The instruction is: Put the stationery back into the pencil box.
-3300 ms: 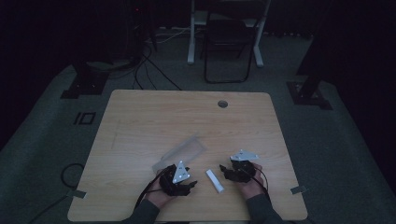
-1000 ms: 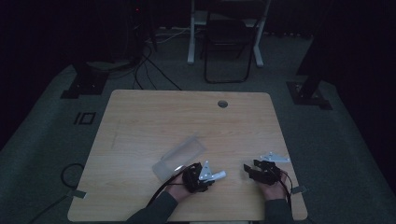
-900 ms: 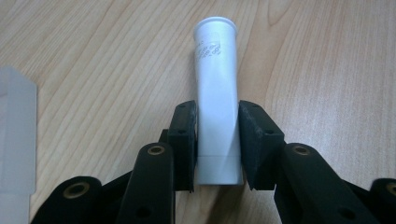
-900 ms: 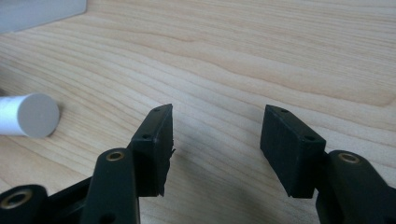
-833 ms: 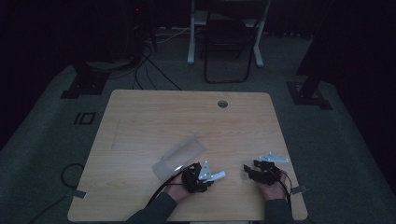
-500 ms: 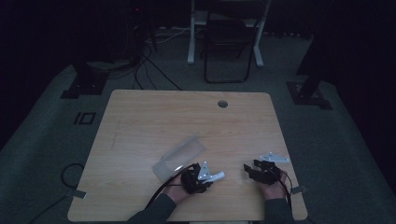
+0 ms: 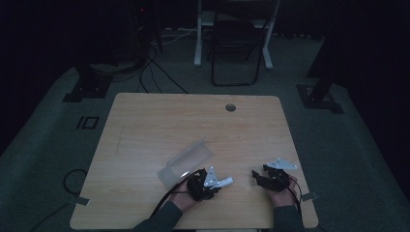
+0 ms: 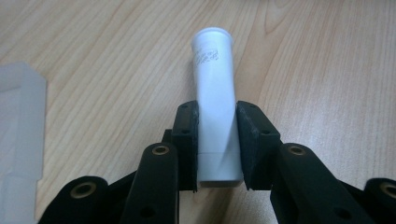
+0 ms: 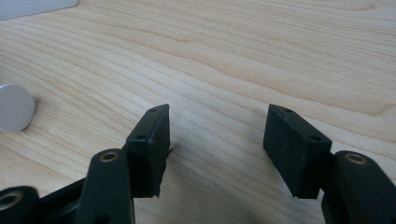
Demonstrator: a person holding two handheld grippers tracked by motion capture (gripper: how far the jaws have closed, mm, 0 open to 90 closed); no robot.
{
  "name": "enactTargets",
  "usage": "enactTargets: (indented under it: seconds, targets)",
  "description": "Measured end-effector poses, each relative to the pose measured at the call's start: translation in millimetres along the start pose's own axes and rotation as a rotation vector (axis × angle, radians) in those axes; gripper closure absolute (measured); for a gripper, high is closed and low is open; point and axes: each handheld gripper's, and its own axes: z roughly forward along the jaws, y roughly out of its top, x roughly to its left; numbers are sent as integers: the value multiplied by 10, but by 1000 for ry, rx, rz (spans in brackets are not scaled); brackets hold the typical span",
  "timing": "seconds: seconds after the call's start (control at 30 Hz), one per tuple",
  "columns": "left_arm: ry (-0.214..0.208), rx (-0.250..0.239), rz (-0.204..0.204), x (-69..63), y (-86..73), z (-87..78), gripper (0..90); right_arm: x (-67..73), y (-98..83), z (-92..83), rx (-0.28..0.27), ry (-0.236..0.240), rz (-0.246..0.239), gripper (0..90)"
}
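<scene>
A white tube [image 8: 214, 93] with small print near its capped end lies between my left gripper's [image 8: 216, 140] pads, which are shut on its lower half just above the wooden table [image 7: 159, 125]. From above, the left gripper [image 7: 212, 182] sits near the table's front edge with the tube [image 7: 225, 181] sticking out to the right. My right gripper [image 9: 215, 142] stands open over bare wood, nothing between its pads. It shows at the front right [image 7: 258, 178] of the high view. The tube's round end [image 9: 14, 107] appears at the left of the right gripper view.
A clear plastic box [image 7: 186, 163] lies just behind and left of the left gripper; its edge [image 8: 21, 140] shows at the left of the left gripper view. A cable hole [image 7: 230, 107] sits near the table's far edge. A chair [image 7: 237, 43] stands beyond.
The tube has gone from lying on the table between the hands into my left gripper. The right gripper has moved out to the right. Over the last second nothing has visibly moved.
</scene>
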Motion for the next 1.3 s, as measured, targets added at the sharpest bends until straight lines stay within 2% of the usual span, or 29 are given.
enactTargets:
  seconds: [0.33,0.8,1.3]
  targets:
    - [21,-30,1,6,45,-116,707,40,8,15,12,-25,-35,377]
    - [46,-50,13,16,84,-234,707,40,11,20,14,-28,-34,352]
    - [89,-59,17,102,104,-350,707,38,18,31,18,-31,-31,315]
